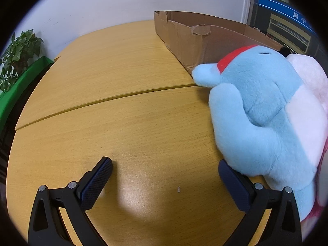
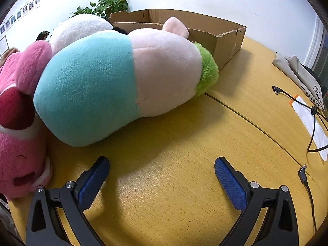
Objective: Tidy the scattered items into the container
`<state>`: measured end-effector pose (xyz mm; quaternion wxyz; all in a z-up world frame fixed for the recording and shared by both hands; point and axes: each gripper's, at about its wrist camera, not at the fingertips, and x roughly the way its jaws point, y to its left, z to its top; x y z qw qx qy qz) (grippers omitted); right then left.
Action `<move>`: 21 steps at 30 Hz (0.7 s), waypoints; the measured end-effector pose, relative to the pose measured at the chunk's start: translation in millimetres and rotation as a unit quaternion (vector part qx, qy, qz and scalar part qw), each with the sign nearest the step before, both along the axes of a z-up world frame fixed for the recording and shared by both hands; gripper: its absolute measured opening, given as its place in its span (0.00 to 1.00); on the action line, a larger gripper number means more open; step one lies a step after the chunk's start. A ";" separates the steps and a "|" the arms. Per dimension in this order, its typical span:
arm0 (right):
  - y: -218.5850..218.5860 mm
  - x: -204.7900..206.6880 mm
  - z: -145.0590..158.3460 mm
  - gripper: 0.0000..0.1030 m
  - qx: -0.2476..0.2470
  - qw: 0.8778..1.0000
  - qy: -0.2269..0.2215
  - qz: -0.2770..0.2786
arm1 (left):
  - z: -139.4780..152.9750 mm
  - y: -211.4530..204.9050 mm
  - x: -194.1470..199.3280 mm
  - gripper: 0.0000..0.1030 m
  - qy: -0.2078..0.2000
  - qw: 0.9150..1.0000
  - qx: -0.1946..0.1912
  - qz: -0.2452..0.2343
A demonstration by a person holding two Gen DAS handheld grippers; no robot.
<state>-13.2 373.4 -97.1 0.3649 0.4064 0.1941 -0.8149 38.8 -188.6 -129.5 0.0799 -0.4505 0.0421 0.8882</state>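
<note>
My table carries the cardboard box at its far side, and the plush toys lie outside it: the teal-and-pink one against its near wall, the blue one at its corner. Short of the box, my left gripper and right gripper gape wide, holding nothing.
</note>
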 end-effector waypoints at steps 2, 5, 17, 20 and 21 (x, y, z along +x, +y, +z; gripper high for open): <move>0.1 -0.1 0.0 1.00 0.000 1.000 0.000 0.000 | -0.2 1.0 1.6 1.00 0.000 1.000 0.000 0.000; 0.0 -0.1 0.0 1.00 0.000 1.000 0.000 0.000 | -0.1 1.2 1.5 1.00 0.000 1.000 0.000 0.001; -1.5 -1.1 -1.0 1.00 0.000 1.000 0.000 -0.006 | 0.0 1.2 1.3 1.00 0.000 1.000 0.000 0.002; -3.0 2.1 -2.1 1.00 0.001 0.999 0.000 -0.038 | -0.5 3.6 -4.4 1.00 -0.001 1.000 0.000 0.003; -3.5 3.4 -2.1 1.00 0.005 0.999 -0.002 -0.044 | -0.5 4.6 -2.5 1.00 -0.002 1.000 -0.001 0.005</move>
